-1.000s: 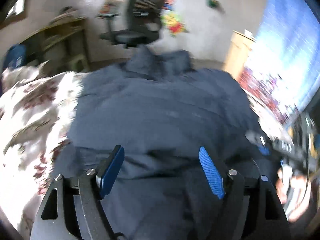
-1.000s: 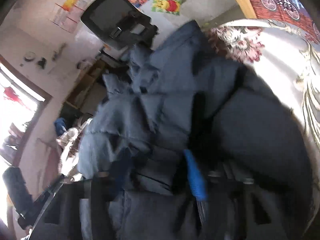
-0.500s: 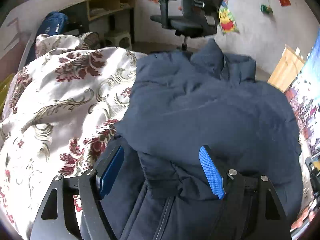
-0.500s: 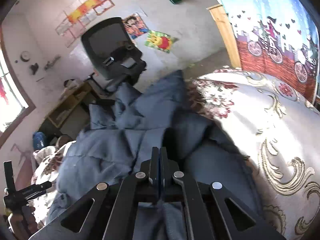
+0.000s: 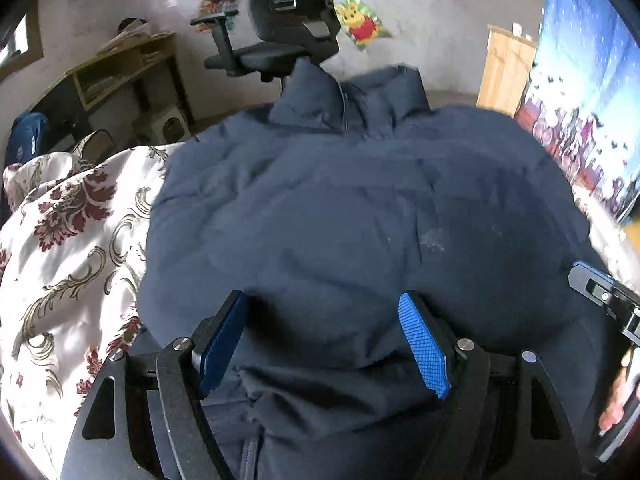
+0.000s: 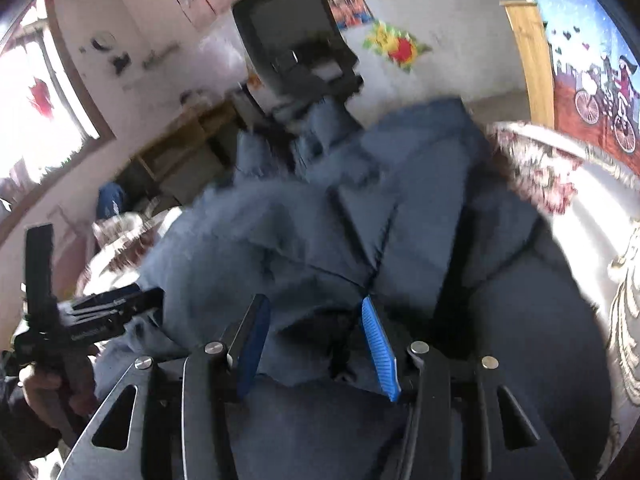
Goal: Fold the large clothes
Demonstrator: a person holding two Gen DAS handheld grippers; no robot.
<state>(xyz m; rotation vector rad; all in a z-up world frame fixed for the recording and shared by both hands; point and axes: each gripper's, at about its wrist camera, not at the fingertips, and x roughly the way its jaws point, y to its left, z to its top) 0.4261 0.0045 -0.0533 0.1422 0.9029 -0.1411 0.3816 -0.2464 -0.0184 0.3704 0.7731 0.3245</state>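
A large navy padded jacket (image 5: 352,216) lies on a floral bedspread (image 5: 72,240), collar toward the far edge. My left gripper (image 5: 324,340) is open, its blue pads straddling the jacket's near hem fold without pinching it. In the right wrist view the jacket (image 6: 360,240) is bunched into folds. My right gripper (image 6: 316,340) is open over the near part of the jacket. The right gripper also shows at the left wrist view's right edge (image 5: 608,300), and the left gripper shows at the right wrist view's left edge (image 6: 92,316).
A black office chair (image 5: 288,32) stands beyond the bed's far edge. A wooden shelf unit (image 5: 120,76) is at the far left. A wooden cabinet (image 5: 504,68) and a blue printed wall hanging (image 5: 592,80) are at the right. The bedspread (image 6: 600,240) lies bare right of the jacket.
My right gripper has opened from shut and let go of the jacket. My left gripper stayed open and swung back toward the jacket's middle.
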